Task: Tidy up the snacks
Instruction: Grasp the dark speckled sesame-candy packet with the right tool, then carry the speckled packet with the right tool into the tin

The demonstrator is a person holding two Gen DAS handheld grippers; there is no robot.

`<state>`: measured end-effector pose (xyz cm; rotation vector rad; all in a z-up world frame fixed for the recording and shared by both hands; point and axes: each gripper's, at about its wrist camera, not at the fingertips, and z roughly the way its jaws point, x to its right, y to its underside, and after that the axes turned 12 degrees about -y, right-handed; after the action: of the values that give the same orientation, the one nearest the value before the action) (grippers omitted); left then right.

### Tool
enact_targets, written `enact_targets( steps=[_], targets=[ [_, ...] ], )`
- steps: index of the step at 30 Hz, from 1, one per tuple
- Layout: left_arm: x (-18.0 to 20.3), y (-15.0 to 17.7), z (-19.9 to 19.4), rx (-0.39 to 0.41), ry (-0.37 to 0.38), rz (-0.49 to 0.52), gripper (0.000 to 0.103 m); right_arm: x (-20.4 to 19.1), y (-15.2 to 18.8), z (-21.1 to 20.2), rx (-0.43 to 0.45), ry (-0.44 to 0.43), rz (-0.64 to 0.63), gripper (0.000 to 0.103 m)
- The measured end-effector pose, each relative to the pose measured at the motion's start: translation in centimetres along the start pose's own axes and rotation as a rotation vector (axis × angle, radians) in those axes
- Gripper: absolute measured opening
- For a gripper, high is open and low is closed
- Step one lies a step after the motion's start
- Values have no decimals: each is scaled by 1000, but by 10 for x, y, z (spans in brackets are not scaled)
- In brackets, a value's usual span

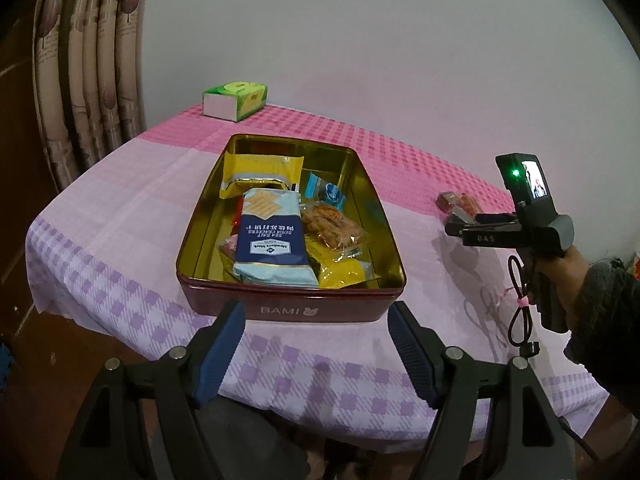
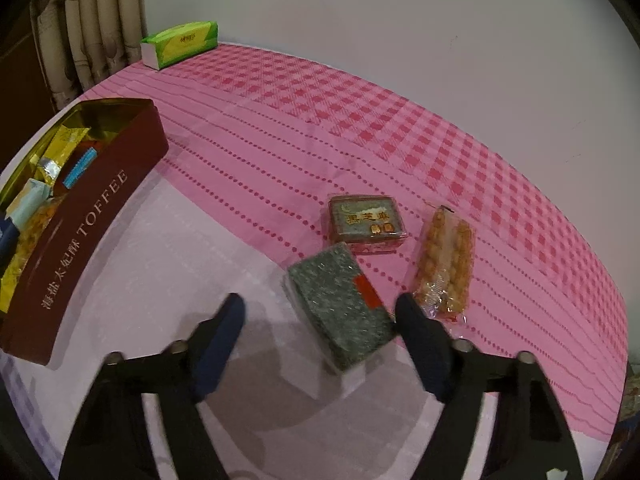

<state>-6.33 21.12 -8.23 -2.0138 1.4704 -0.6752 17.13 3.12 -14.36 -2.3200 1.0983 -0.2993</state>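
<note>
A dark red tin with a gold inside holds several snacks, among them a blue cracker pack and a yellow packet. My left gripper is open and empty, just in front of the tin's near wall. My right gripper is open above the cloth. A grey-green wrapped block lies between its fingers. A red boxed sesame snack and a clear bag of orange puffs lie just beyond. The tin is far to their left.
A green tissue box stands at the table's far left corner by the curtain. A white wall runs behind the table. The pink and purple checked cloth hangs over the near edge.
</note>
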Motion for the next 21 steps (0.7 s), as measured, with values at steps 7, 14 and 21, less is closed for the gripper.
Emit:
enact_targets(
  steps=[7, 14, 21],
  targets=[
    [2, 0, -2, 4, -1, 6, 75, 0, 2, -2, -1, 29, -5, 41],
    [5, 3, -4, 12, 1, 22, 75, 25, -7, 15, -8, -84, 106, 53],
    [5, 2, -1, 10, -8, 15, 75, 5, -4, 10, -18, 25, 40, 32]
  ],
)
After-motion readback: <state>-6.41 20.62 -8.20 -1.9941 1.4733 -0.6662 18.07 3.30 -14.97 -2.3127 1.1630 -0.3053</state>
